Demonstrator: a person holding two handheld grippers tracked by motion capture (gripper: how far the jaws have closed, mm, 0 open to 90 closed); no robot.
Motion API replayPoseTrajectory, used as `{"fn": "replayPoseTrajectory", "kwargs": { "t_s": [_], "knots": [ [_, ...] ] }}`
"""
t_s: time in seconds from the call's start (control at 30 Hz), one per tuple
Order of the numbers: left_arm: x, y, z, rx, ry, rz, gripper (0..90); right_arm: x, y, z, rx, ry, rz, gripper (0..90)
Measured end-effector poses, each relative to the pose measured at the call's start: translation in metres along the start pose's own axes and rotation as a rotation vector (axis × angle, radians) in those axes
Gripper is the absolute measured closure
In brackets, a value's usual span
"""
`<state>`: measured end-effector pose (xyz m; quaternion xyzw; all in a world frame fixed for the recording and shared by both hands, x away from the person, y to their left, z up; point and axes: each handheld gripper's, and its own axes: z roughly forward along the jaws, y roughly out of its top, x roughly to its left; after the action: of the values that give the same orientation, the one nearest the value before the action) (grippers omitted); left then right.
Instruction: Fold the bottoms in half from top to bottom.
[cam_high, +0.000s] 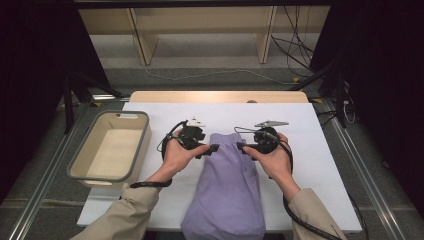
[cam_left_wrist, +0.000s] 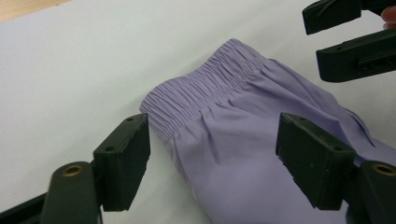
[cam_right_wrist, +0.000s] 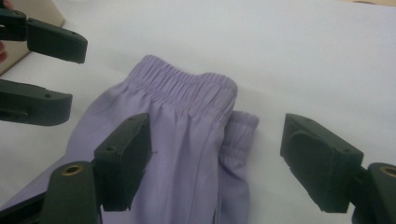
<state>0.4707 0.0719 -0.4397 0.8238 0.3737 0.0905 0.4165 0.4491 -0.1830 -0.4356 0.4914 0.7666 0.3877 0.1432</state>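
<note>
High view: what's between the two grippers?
The elastic waistband end of the purple garment lies between the left gripper and the right gripper in the high view. Both grippers are open, not gripping it.

The white table (cam_high: 310, 150) is lit softly from above while the room's sides are left dark, only faint shadows are cast, and the near black jaws in both gripper views are slightly blurred.

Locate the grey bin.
In the high view the grey bin sits at the table's left edge, just left of the left gripper and the lilac garment.
</note>
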Motion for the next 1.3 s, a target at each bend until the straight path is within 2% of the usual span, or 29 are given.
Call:
{"fn": "replayPoseTrajectory", "kwargs": {
  "t_s": [0.37, 0.57, 0.83, 1.1, 1.3],
  "knots": [
    [0.013, -0.003, 0.027, 0.068, 0.051, -0.076, 33.1, -0.006, 0.007, 0.035, 0.078, -0.022, 0.040, 28.9],
    [0.018, -0.007, 0.036, 0.097, 0.049, -0.097, 35.4, -0.010, 0.005, 0.047, 0.122, -0.047, 0.060, 30.9],
    [0.018, -0.011, 0.045, 0.113, 0.041, -0.098, 41.1, -0.011, 0.000, 0.057, 0.153, -0.053, 0.071, 34.8],
    [0.014, -0.014, 0.049, 0.130, 0.043, -0.073, 46.9, -0.011, -0.003, 0.061, 0.157, -0.047, 0.056, 41.5],
    [0.010, -0.015, 0.049, 0.129, 0.058, -0.039, 53.8, -0.006, -0.005, 0.061, 0.150, -0.041, 0.032, 55.7]
  ]
}}
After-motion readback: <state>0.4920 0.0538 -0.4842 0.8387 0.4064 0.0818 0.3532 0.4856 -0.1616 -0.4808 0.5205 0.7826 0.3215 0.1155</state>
